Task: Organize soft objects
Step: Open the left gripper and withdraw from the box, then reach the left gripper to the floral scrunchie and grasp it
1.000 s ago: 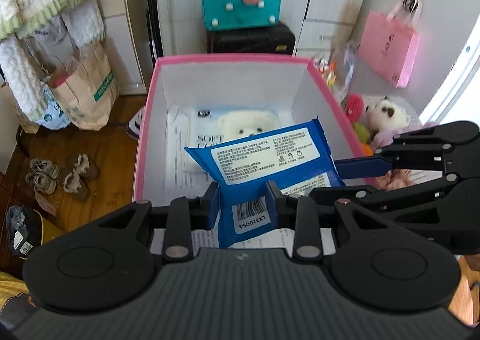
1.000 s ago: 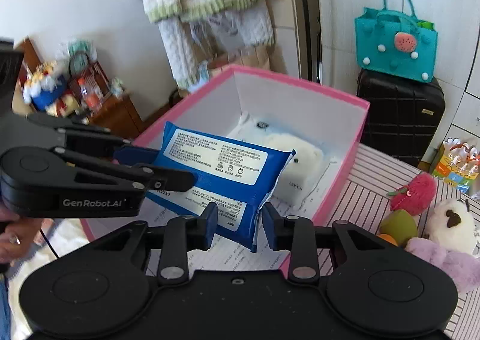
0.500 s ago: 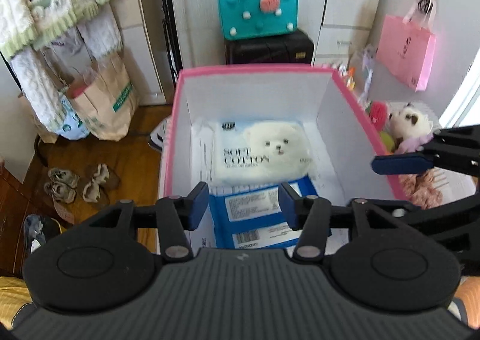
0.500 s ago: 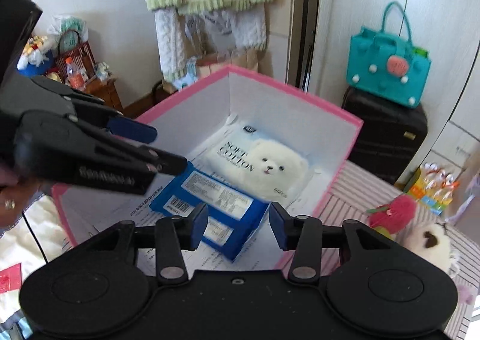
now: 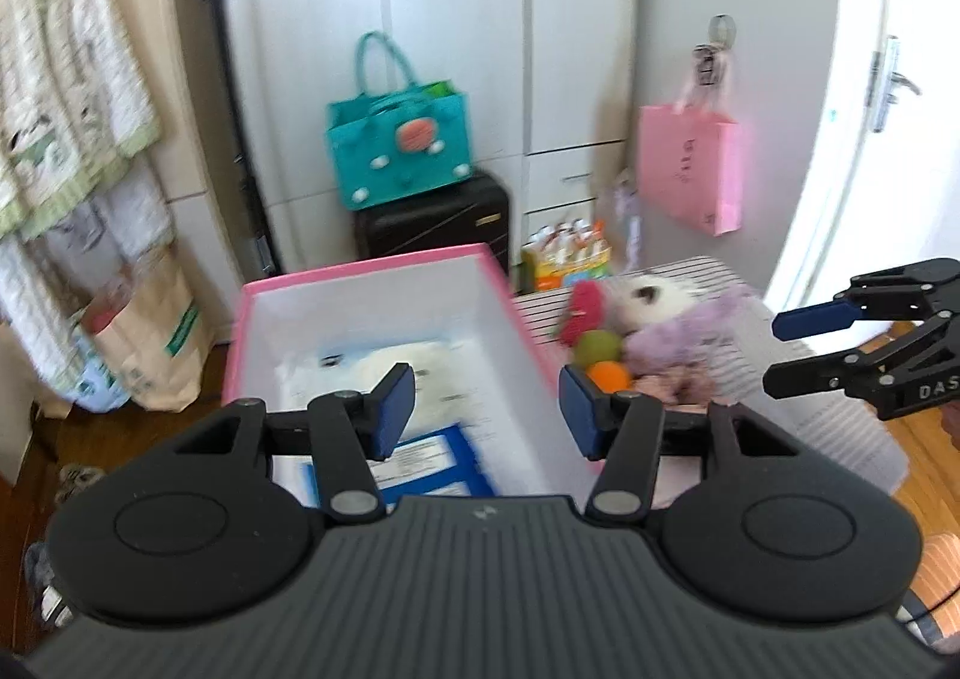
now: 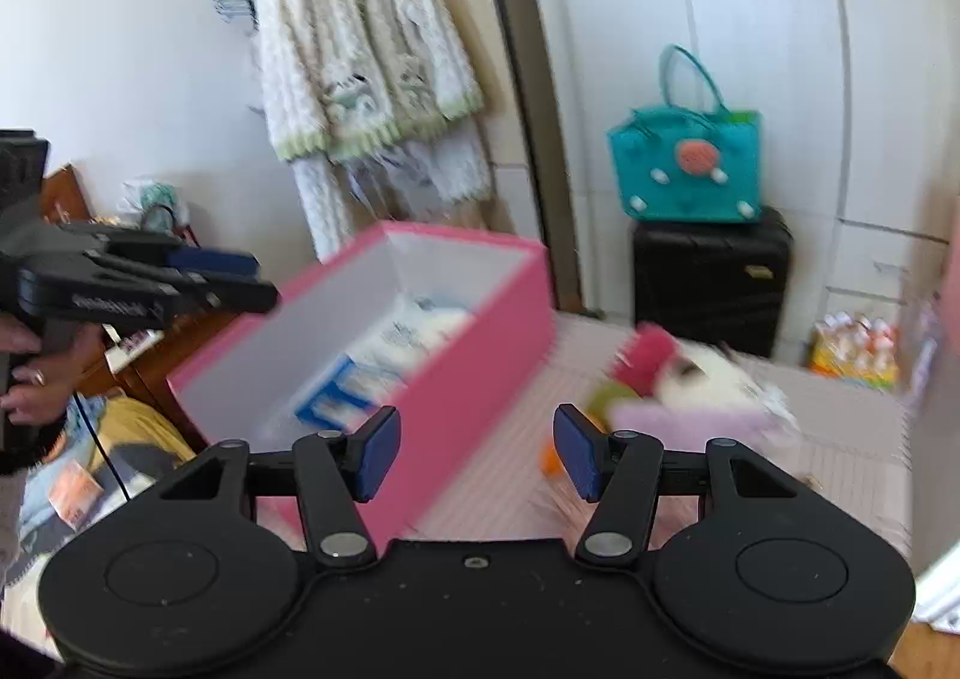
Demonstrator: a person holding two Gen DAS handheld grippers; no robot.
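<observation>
while both hand-held grippers hang spread w/ nothing between the pads, the risk sits in the next grab, judging from how things lie. left hand-held gripper (image 5: pixel 487 409) is above the near end of the pink box (image 5: pixel 516 313), jaws wide apart; right hand-held gripper (image 6: pixel 477 454) is just right of the box's near corner, jaws also wide apart, pointed toward the toy pile.

inside the box: white tissue pack (image 5: pixel 390 367) toward the far end, blue wipes pack (image 5: pixel 432 463) at the near end, both lying flat. right of the box, on the striped surface (image 5: pixel 840 439): red plush (image 5: pixel 585 304), white plush (image 5: pixel 651 298), purple plush (image 5: pixel 678 337), plus a green ball (image 5: pixel 597 346) and an orange ball (image 5: pixel 609 376), all bunched and touching.

what could go wrong, imo:
- toys are tangled close, so pinching one prob drags a neighbour; the balls could roll off the surface.
- plush squashes, so a shallow pinch on fur may slip out mid-carry.
- box wall stands between pile and the box inside; a low carry could clip the rim and shove the box, which sits near the surface's left edge.
- both views are motion-blurred, so exact toy edges are hard to tell; aiming off them = miss.
- the two grippers near the same spot could knock each other.
</observation>
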